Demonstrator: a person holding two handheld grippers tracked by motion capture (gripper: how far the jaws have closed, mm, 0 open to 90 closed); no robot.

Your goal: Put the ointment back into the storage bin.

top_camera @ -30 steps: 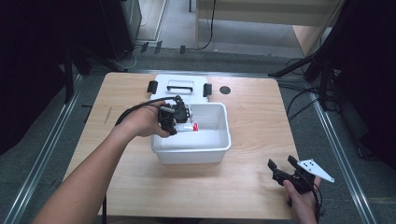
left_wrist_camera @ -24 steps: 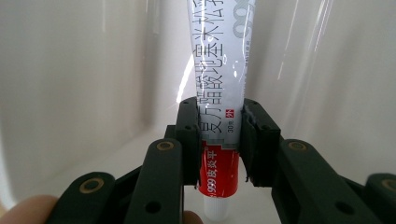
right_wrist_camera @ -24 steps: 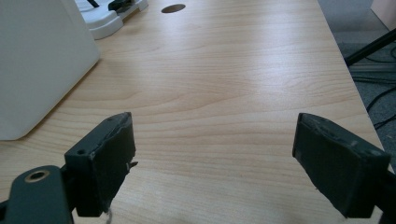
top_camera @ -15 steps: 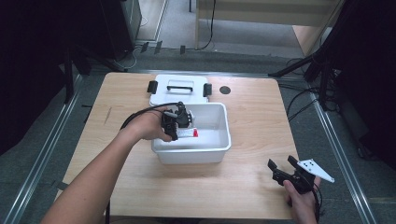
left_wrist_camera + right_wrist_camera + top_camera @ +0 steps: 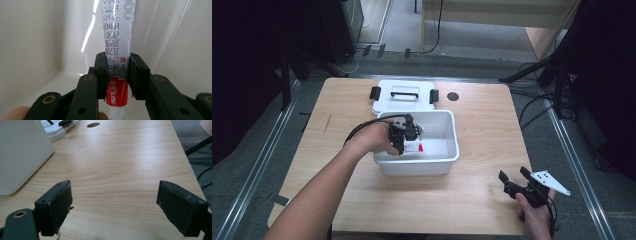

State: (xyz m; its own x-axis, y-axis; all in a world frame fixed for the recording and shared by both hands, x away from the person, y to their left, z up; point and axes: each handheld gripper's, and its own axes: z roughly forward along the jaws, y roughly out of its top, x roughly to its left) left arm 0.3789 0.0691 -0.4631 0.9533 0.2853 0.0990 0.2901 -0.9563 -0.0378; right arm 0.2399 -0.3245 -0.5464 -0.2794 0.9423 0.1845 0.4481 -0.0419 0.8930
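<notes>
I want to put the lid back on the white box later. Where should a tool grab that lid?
Probably the black handle across the middle of the lid, taken from straight above. The lid lies flat on the table behind the box, so its thin edges give little to pinch, while the raised bar suits two jaws.

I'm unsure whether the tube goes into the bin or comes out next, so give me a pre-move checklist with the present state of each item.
1. Left gripper shut on the tube: ok, fingers clamp its sides near the red band.
2. Tube inside the white bin: ok.
3. Tube resting on the bin floor: cannot tell.
4. Lid off, lying behind the bin: ok.
5. Right gripper open, holding nothing: ok.
6. Right gripper apart from the bin: ok, over bare table.
</notes>
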